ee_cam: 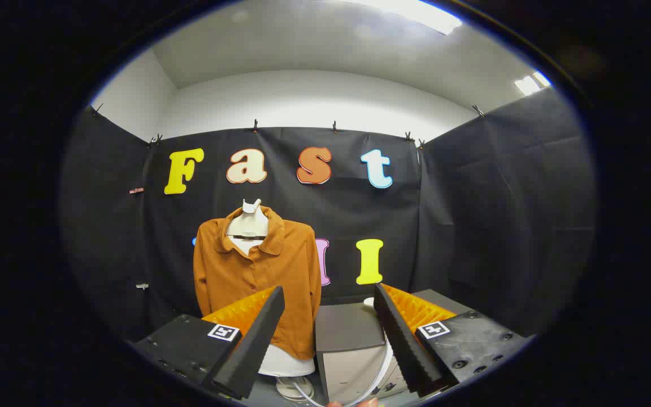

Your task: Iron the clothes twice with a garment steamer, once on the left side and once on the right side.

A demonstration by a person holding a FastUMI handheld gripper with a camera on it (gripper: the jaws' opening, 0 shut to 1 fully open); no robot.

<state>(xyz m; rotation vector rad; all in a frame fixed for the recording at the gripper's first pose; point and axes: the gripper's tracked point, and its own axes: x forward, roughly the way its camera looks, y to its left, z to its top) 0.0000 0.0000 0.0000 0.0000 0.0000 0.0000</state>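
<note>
our gripper [329, 308] is spread wide, holding nothing; the orange shirt [257, 277] hangs upright on a bust, front toward us, perhaps buttoned.

A rust-orange shirt [257, 277], plain and unpatterned with buttons of the same colour, was seen draped on a white mannequin torso [249, 226], whose white base showed below the hem. Beside it, a box-like unit [348, 350] was finished in dark grey-brown on top and pale grey on its front, with a white hose [379, 376] curving along it. On the gripper [330, 339], whose fingers stood spread apart, small square black-and-white markers [224, 332] were carried on a black body.
</note>
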